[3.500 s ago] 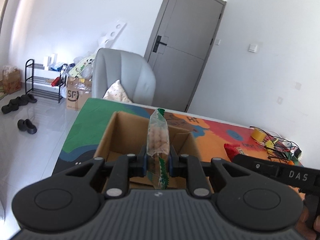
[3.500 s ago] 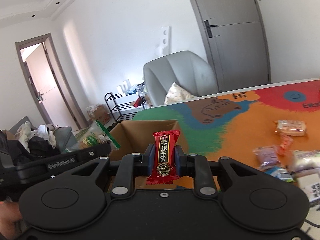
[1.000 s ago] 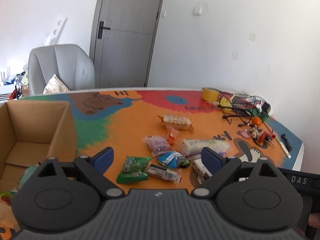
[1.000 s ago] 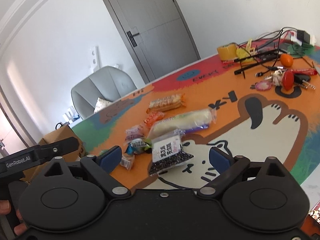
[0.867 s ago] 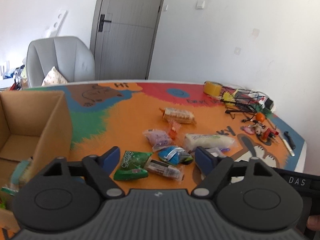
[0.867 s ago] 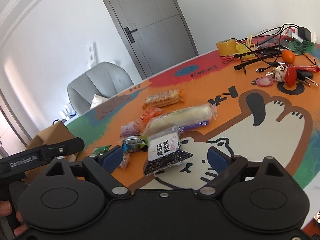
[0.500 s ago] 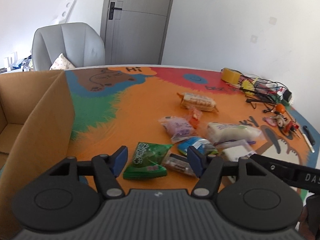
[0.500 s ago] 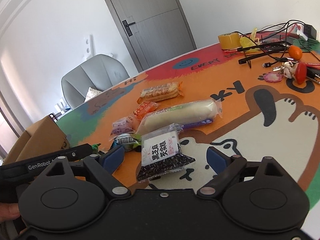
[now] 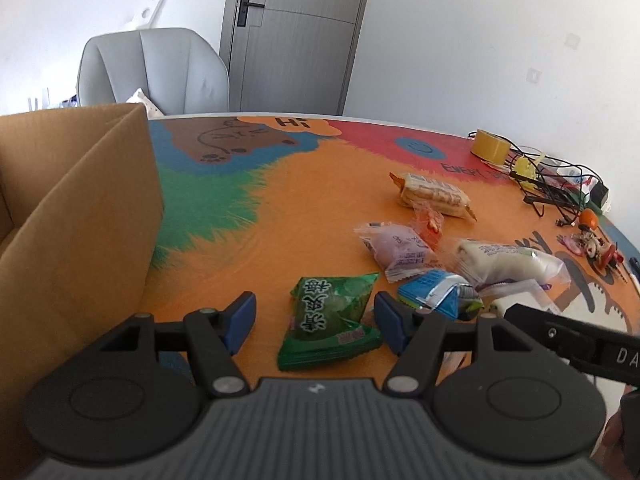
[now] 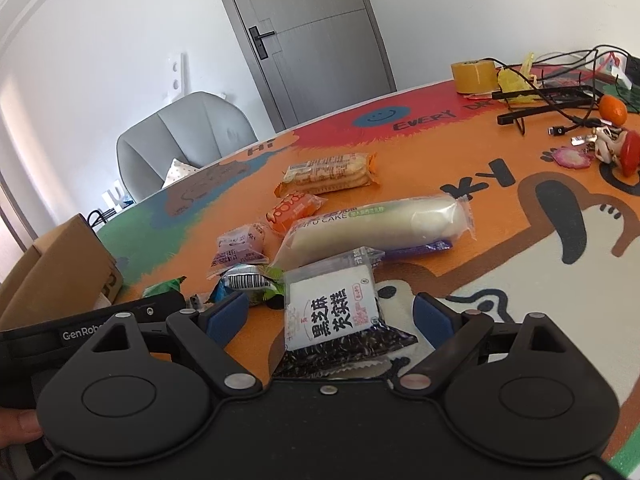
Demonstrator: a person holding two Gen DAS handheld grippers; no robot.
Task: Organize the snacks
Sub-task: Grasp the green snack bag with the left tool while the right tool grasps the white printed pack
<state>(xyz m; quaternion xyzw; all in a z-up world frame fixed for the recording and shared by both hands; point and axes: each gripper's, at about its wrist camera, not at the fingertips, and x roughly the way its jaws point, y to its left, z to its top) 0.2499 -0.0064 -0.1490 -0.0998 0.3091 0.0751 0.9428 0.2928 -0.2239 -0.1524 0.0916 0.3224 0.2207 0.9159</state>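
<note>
On the near worktop (image 9: 280, 208), spread left tongs (image 9: 314, 320) straddle a green packet (image 9: 330, 314) and spread right tongs (image 10: 330, 314) a black-sesame packet (image 10: 334, 320); pickup underway, closing presumably next.

A crinkled green foil snack packet (image 9: 330, 312) with dark characters lies on an orange, green, blue and red cartoon-printed tabletop (image 9: 280, 208) beside a plain brown cardboard box (image 9: 80, 208).

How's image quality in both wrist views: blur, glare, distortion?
Left wrist: sharp, green packet text legible; fisheye bows the box wall and door. Right wrist: sharp too, glare on the long cake wrapper; dark corners in both.
</note>
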